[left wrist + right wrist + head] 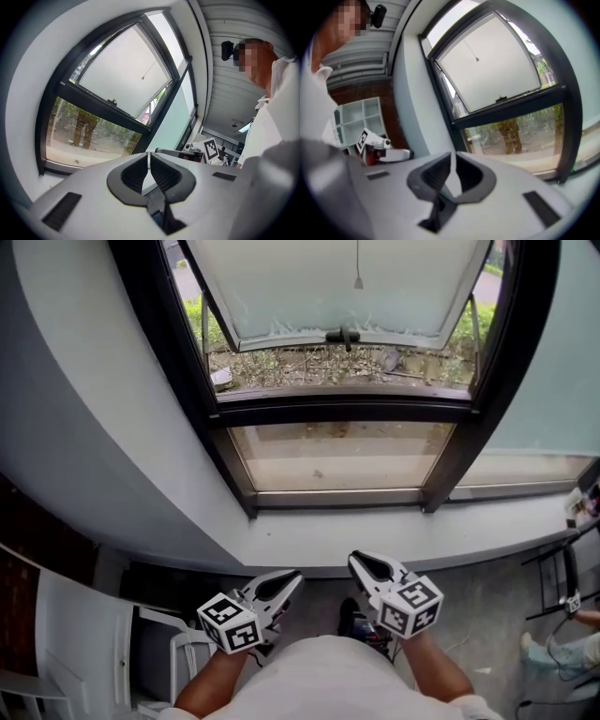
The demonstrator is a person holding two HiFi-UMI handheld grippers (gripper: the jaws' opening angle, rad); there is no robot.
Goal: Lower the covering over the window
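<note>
A dark-framed window (342, 409) fills the wall ahead, and its upper sash (337, 296) is tilted outward. A thin pull cord with a small end piece (357, 282) hangs in front of the pale upper pane; the same cord (476, 58) shows in the right gripper view and the cord (142, 78) in the left gripper view. My left gripper (296, 577) and right gripper (355, 560) are held low in front of my body, below the sill, well short of the cord. Both are shut with nothing in them. The shut left gripper (149, 155) and right gripper (452, 155) point at the window.
A pale sill (394, 542) runs under the window. White shelving (80, 643) stands at the lower left. At the right are a black metal rack (561, 577) and another person's shoe (536, 645). Plants and dry ground (328, 362) lie outside.
</note>
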